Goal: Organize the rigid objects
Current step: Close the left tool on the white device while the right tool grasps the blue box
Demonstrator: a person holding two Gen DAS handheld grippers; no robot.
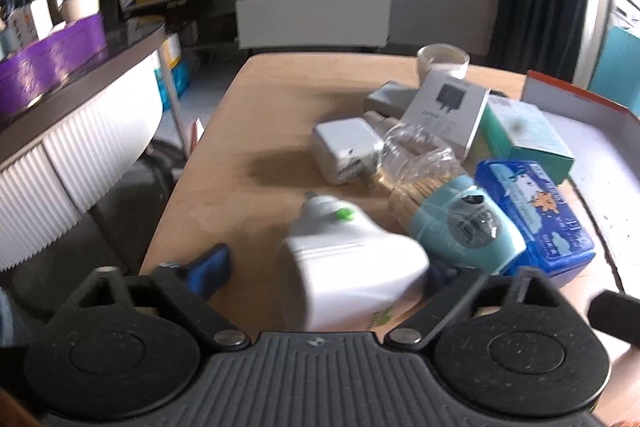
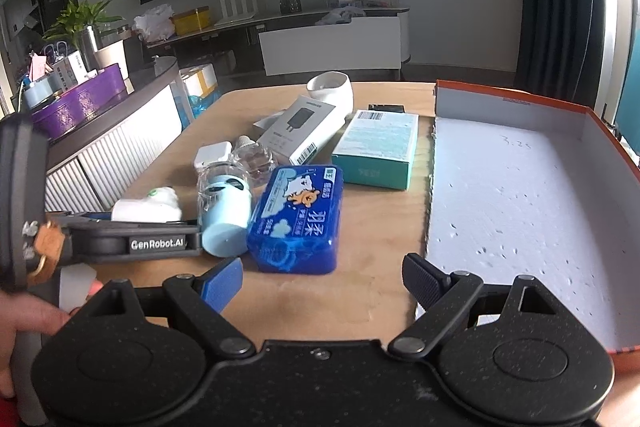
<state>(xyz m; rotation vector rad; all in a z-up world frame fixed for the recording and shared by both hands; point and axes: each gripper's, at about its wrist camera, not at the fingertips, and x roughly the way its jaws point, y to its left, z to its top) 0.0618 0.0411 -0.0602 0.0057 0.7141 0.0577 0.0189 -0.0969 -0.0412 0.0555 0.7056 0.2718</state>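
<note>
The desk [image 2: 372,291] is pale wood. The bottle [image 1: 352,263] is white with a green button. The tub [image 2: 226,219] is light blue. The pack [image 2: 298,219] is deep blue with a cartoon tiger and white clouds. The box [image 2: 376,151] is teal. The tray [image 2: 520,211] is white inside, orange outside.

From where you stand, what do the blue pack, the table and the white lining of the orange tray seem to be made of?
The blue pack looks like soft printed plastic film: it is glossy, with wrinkled edges. The table looks like pale wood or wood laminate, matte, with faint grain. The lining of the orange tray looks like white foam board, dull and pitted with small dents.
</note>
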